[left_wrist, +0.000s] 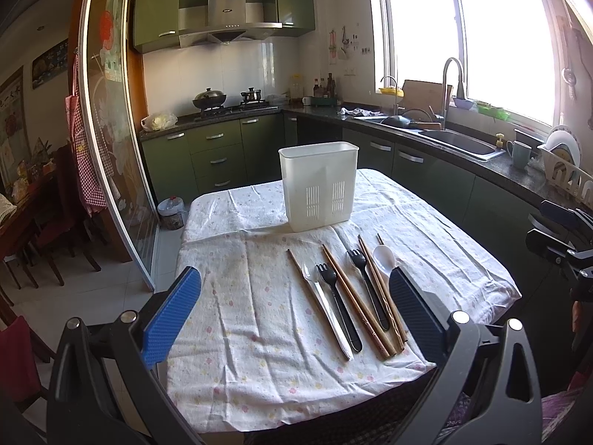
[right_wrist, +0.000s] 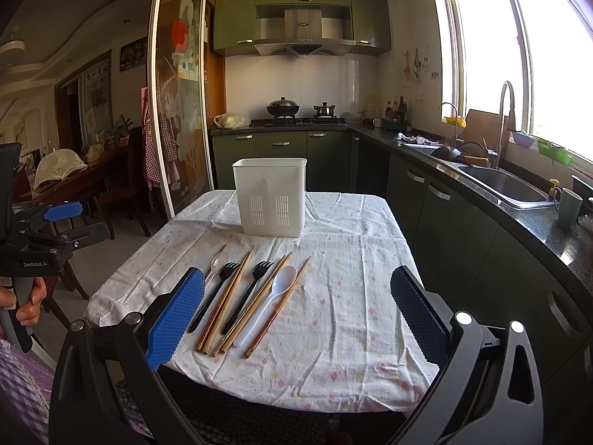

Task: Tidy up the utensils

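Observation:
A white plastic utensil holder [left_wrist: 318, 185] [right_wrist: 272, 197] stands upright at the far middle of the cloth-covered table [left_wrist: 237, 333] [right_wrist: 352, 315]. In front of it lie several wooden chopsticks [left_wrist: 354, 304] [right_wrist: 226, 300], two black forks [left_wrist: 339, 307] [right_wrist: 242, 296], a clear spoon [left_wrist: 326, 307] [right_wrist: 218, 261] and a white spoon [left_wrist: 385, 257] [right_wrist: 274, 298], side by side. My left gripper [left_wrist: 296, 311] is open above the near edge, nothing between its fingers. My right gripper [right_wrist: 296, 311] is open too, empty, with the utensils near its left finger.
A dark counter with a sink [right_wrist: 500, 185] and tall tap [left_wrist: 450, 89] runs along the right. A green mug [right_wrist: 569, 205] and a dish rack [left_wrist: 563, 174] stand on it. A glass sliding door [left_wrist: 107, 129] and dining chairs [right_wrist: 122, 196] are at the left.

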A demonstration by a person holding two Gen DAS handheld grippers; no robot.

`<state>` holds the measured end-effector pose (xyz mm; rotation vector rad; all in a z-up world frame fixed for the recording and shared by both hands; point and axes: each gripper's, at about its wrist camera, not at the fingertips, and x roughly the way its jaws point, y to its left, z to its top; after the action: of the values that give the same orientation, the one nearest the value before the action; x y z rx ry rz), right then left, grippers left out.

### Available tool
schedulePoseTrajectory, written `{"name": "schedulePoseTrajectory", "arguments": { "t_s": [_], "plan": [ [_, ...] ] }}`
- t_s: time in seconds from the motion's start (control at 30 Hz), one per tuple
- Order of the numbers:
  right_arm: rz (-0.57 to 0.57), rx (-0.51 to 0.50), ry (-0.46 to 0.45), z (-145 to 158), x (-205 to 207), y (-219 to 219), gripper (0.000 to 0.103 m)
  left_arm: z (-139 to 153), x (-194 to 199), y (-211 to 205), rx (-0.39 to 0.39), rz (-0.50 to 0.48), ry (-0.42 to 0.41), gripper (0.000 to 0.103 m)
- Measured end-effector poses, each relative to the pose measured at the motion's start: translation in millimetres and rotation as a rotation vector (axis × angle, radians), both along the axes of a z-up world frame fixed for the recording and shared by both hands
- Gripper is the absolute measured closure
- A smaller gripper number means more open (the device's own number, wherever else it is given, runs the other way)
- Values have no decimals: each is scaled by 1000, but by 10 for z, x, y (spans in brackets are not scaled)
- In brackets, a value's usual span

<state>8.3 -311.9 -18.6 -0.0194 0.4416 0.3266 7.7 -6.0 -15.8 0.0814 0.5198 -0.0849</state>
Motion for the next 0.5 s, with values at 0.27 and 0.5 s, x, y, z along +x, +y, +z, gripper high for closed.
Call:
{"name": "schedulePoseTrajectory", "arguments": {
  "t_s": [0.27, 0.5],
  "plan": [
    [-15, 2, 133, -108, 329, -66, 4, -160, 459, 34, -94, -70, 216, 6],
    [-60, 96, 268, -305, 583, -233, 4, -470, 1160, -115, -155, -97, 469, 6]
  ]
}}
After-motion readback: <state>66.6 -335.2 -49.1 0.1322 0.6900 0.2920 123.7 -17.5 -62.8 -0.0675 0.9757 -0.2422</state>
